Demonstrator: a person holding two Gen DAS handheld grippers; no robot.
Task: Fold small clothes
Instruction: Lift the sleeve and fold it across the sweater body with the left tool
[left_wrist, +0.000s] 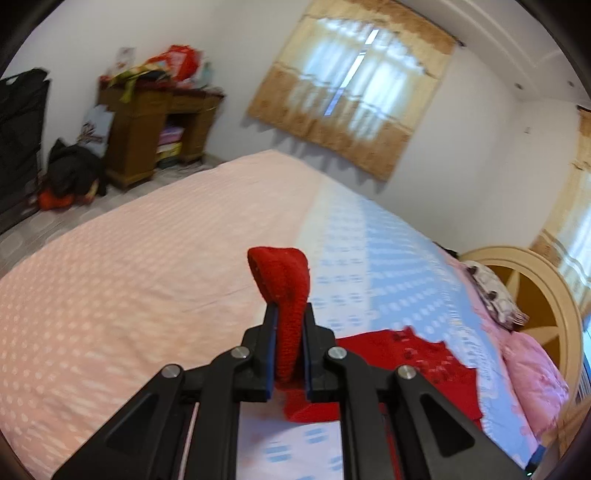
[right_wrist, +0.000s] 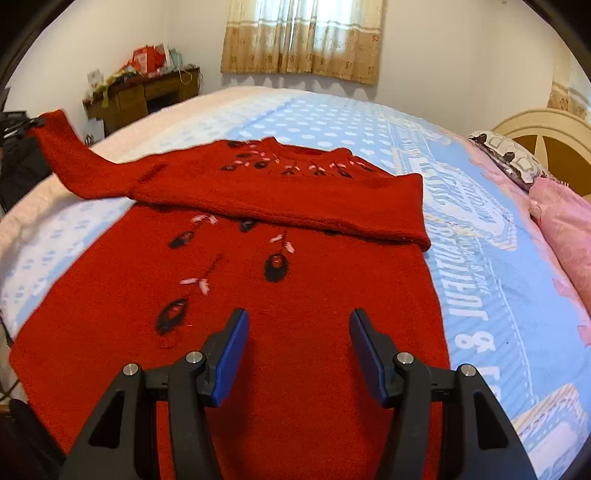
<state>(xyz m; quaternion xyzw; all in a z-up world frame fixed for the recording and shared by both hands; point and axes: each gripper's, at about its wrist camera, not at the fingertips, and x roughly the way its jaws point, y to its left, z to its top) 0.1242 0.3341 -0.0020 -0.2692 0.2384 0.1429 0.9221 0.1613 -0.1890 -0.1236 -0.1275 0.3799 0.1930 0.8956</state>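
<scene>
A red knitted sweater (right_wrist: 258, 295) with dark flower patches lies flat on the bed (right_wrist: 480, 258). Its right sleeve is folded across the chest (right_wrist: 295, 199). Its left sleeve (right_wrist: 70, 158) is stretched up to the far left, where my left gripper (right_wrist: 31, 123) holds its cuff. In the left wrist view my left gripper (left_wrist: 290, 314) is shut on the red cuff (left_wrist: 280, 277), lifted above the bed, with the sweater body (left_wrist: 406, 369) below to the right. My right gripper (right_wrist: 299, 325) is open and empty, just above the sweater's lower part.
The bed has a blue and white printed cover, with a pale pink cover (left_wrist: 129, 277) on its left part. Pink pillows (right_wrist: 565, 229) and a cream headboard (right_wrist: 546, 125) are on the right. A cluttered wooden desk (left_wrist: 147, 122) stands by the far wall.
</scene>
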